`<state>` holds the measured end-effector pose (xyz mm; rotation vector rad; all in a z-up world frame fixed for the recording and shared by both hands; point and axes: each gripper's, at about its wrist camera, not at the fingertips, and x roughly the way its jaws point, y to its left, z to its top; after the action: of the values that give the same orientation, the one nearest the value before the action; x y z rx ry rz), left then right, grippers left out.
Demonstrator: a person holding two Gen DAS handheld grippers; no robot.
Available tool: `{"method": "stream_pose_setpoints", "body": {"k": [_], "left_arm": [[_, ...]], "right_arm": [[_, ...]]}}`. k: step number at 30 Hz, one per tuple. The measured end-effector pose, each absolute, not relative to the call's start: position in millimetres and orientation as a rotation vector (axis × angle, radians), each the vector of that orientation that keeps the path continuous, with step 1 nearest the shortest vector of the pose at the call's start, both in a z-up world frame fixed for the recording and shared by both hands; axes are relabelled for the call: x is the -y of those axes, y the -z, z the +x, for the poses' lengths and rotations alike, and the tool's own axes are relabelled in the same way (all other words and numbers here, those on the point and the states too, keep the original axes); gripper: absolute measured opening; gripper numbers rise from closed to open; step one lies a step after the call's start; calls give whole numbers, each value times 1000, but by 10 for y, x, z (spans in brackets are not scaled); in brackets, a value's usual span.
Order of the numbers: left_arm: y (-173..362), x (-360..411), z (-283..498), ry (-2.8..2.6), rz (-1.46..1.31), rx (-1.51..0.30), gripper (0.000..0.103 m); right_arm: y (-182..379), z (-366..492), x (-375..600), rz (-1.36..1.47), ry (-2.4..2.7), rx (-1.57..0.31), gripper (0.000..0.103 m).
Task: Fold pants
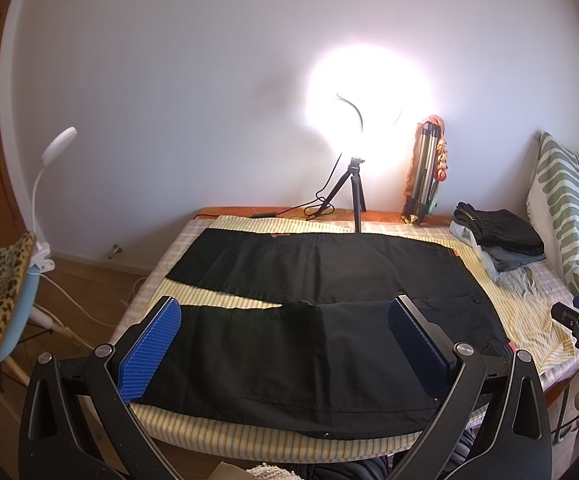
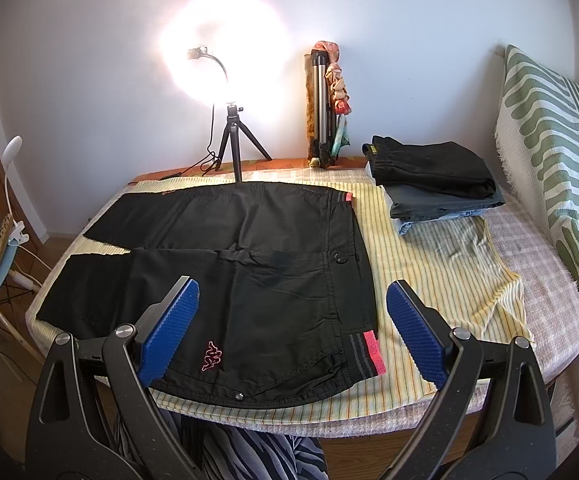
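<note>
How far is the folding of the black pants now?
Done: the black pants lie spread flat on the striped cloth, legs apart, no fold made; a stack of folded clothes sits behind. In hand: nothing; the left gripper and right gripper are open above the pants. Left: every fold.

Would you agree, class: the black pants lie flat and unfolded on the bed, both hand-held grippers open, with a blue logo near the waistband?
Not quite: the logo on the black pants is pink, as the right wrist view shows. The rest stands: flat, unfolded, left hand-held gripper and right hand-held gripper open.
</note>
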<state>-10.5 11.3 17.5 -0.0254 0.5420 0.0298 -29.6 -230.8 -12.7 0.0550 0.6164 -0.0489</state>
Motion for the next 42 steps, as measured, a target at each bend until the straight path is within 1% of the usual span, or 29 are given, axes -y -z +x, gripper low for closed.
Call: {"method": "stream_pose_setpoints", "body": {"k": [11, 18, 25, 29, 30, 31, 32, 34, 36, 38, 42], "left_arm": [[-105, -142, -42, -50, -12, -556, 103], [70, -313, 6, -70, -13, -604, 103], [313, -486, 39, -57, -12, -664, 103], [503, -544, 54, -54, 1, -708, 103], [541, -543, 61, -53, 9, -719, 100], [592, -537, 64, -47, 19, -734, 98], [636, -537, 74, -43, 25, -749, 96], [729, -542, 79, -21, 22, -779, 94], [822, -554, 97, -7, 10, -806, 88], [919, -568, 111, 6, 0, -834, 84], [1099, -614, 126, 27, -27, -889, 82]], "right_arm": [[208, -269, 2238, 29, 34, -628, 97], [277, -229, 2239, 8, -40, -654, 97], [443, -192, 2096, -116, -155, -718, 97], [700, -180, 1931, -222, -254, -797, 97], [760, -180, 1899, -241, -274, -812, 96], [817, -188, 1863, -260, -296, -825, 93], [909, -195, 1803, -291, -326, -849, 88], [1038, -194, 1722, -325, -359, -888, 84], [1187, -198, 1642, -372, -387, -922, 83], [1323, -179, 1581, -402, -415, -958, 78], [1511, -105, 1509, -449, -441, -1011, 73]]}}
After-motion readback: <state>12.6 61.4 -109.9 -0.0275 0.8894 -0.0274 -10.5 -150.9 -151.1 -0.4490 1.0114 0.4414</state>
